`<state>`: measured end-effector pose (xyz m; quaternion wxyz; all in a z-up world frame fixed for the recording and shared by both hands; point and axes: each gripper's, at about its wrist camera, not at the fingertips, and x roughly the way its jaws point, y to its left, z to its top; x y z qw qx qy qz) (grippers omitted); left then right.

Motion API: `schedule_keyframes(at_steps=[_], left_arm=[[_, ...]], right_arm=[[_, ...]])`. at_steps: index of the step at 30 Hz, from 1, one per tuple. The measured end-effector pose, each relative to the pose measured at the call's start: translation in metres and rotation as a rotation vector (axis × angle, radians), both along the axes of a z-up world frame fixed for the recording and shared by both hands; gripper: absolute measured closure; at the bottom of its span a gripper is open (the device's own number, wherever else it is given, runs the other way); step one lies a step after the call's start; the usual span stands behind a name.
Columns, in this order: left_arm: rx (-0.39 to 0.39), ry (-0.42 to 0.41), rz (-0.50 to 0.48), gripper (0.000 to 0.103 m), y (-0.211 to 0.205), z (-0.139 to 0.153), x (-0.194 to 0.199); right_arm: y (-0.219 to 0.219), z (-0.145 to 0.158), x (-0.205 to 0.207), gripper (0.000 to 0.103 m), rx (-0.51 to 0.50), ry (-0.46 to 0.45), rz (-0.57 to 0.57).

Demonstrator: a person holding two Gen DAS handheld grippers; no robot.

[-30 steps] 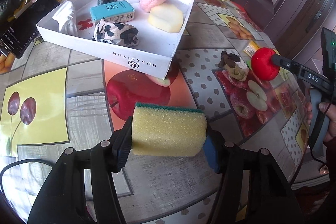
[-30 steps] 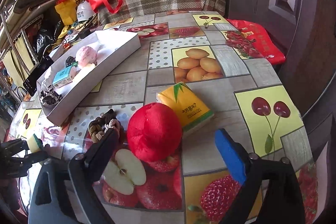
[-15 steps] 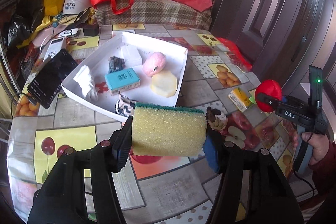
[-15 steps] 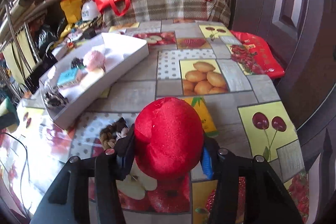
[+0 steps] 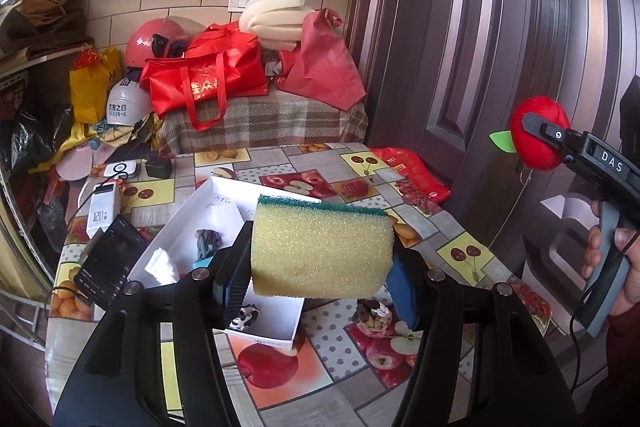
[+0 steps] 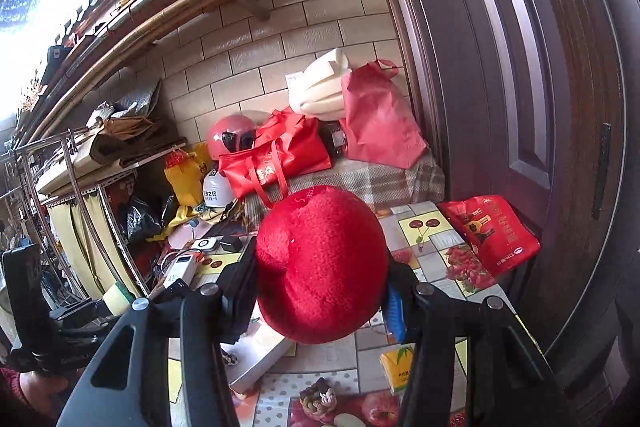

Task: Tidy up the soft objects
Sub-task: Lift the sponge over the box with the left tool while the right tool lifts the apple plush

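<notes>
My left gripper (image 5: pixel 320 279) is shut on a yellow sponge (image 5: pixel 320 251) with a green scouring top and holds it high above the table. My right gripper (image 6: pixel 320 295) is shut on a red plush apple (image 6: pixel 320 263), also raised well off the table; it shows in the left wrist view (image 5: pixel 540 139) at the right. The white box (image 5: pixel 208 211) lies below and behind the sponge, with a dark knitted item (image 5: pixel 207 241) and white cloth (image 5: pixel 160 263) visible inside. The sponge hides much of the box.
A brown-and-white knitted toy (image 5: pixel 374 313) and a yellow tissue pack (image 6: pixel 396 367) lie on the fruit-patterned table. A phone (image 5: pixel 104 263) and power bank (image 5: pixel 102 207) sit left of the box. Red bags (image 5: pixel 208 75) and helmets are piled behind. A dark door (image 5: pixel 480 67) stands at the right.
Both grippers have risen high above the table and tilted up. The right gripper closed on the red plush apple and lifted it. The left still grips the sponge.
</notes>
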<state>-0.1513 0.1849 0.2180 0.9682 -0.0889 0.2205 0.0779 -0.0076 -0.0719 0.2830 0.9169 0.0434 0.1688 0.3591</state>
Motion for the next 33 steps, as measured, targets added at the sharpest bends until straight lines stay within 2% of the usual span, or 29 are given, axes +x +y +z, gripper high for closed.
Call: schedule_keyframes(at_steps=[4,10,15,21,33], left_arm=[[0.017,-0.039,0.049,0.044,0.026,0.028,-0.021],[0.068,-0.161,0.155,0.044,0.073,0.104,-0.059],[0.071,-0.246,0.226,0.043,0.097,0.142,-0.085],[0.067,-0.264,0.25,0.043,0.101,0.145,-0.092],[0.028,-0.226,0.243,0.043,0.109,0.13,-0.068]], right_arm=[[0.01,0.019,0.001,0.051,0.03,-0.027,0.023],[0.037,0.045,-0.004,0.051,0.079,-0.079,0.101],[0.055,0.051,-0.012,0.051,0.115,-0.094,0.161],[0.067,0.044,-0.008,0.051,0.107,-0.071,0.197],[0.083,0.031,0.005,0.051,0.081,-0.028,0.218]])
